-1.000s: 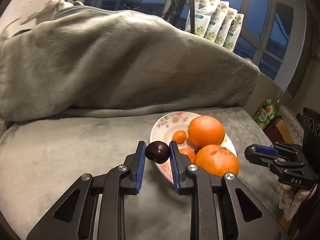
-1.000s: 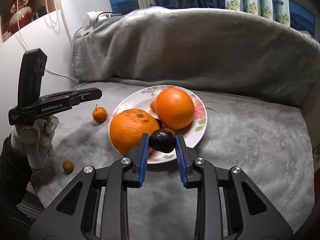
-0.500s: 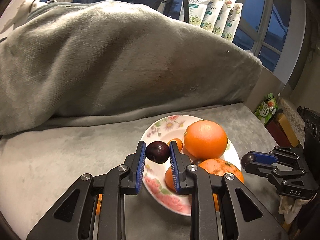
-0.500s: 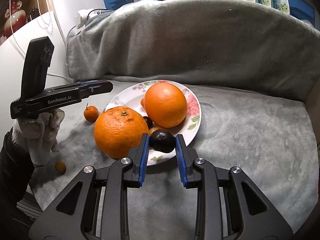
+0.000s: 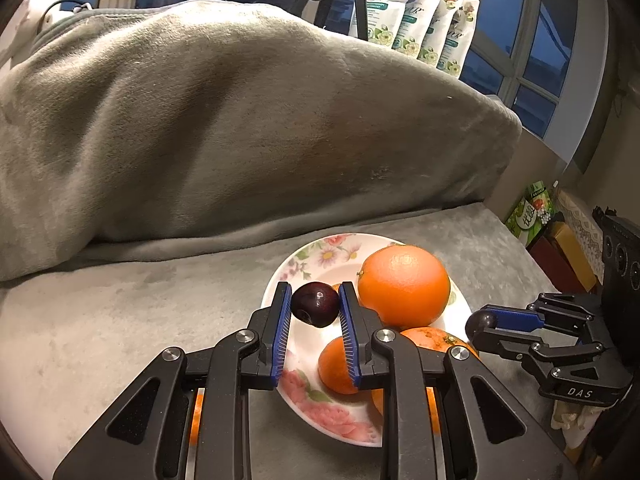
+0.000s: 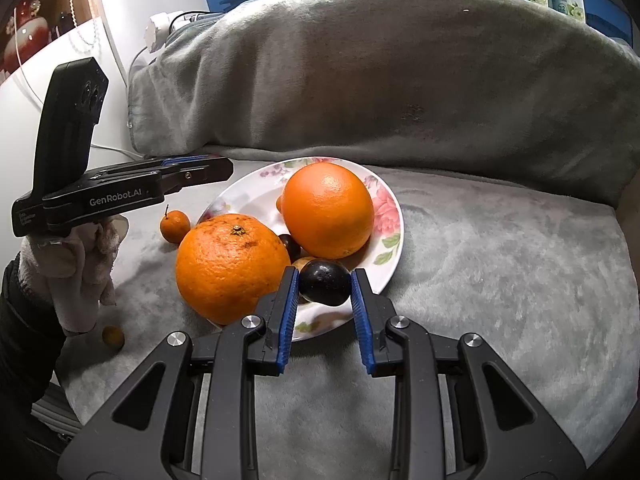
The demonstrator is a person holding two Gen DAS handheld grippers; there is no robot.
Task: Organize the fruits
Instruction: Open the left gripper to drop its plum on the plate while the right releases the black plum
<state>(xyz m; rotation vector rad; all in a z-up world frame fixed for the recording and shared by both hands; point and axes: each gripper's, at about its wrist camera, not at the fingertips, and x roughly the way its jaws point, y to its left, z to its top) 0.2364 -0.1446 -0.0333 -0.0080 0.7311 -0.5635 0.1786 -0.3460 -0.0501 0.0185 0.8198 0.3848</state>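
Note:
A flowered white plate (image 5: 320, 250) (image 6: 256, 184) on the grey blanket carries two big oranges (image 5: 404, 285) (image 6: 328, 210) (image 6: 232, 266) and some smaller fruit. My left gripper (image 5: 315, 304) is shut on a dark plum (image 5: 315, 304), held over the plate's left side. My right gripper (image 6: 324, 286) is shut on another dark plum (image 6: 324, 283) above the plate's near rim. In the left wrist view the right gripper (image 5: 480, 320) shows side-on at the right with its plum. In the right wrist view the left gripper (image 6: 224, 168) reaches in from the left.
A small tangerine (image 6: 175, 226) and a tiny orange fruit (image 6: 113, 336) lie on the blanket left of the plate. A bulky blanket-covered mound (image 5: 240, 120) rises behind. Pouches (image 5: 420, 20) line the window sill. Boxes (image 5: 552, 240) stand beyond the right edge.
The left gripper has carried its plum from beside the plate's left edge to over the plate. The right gripper has edged a little closer to the plate with its plum.

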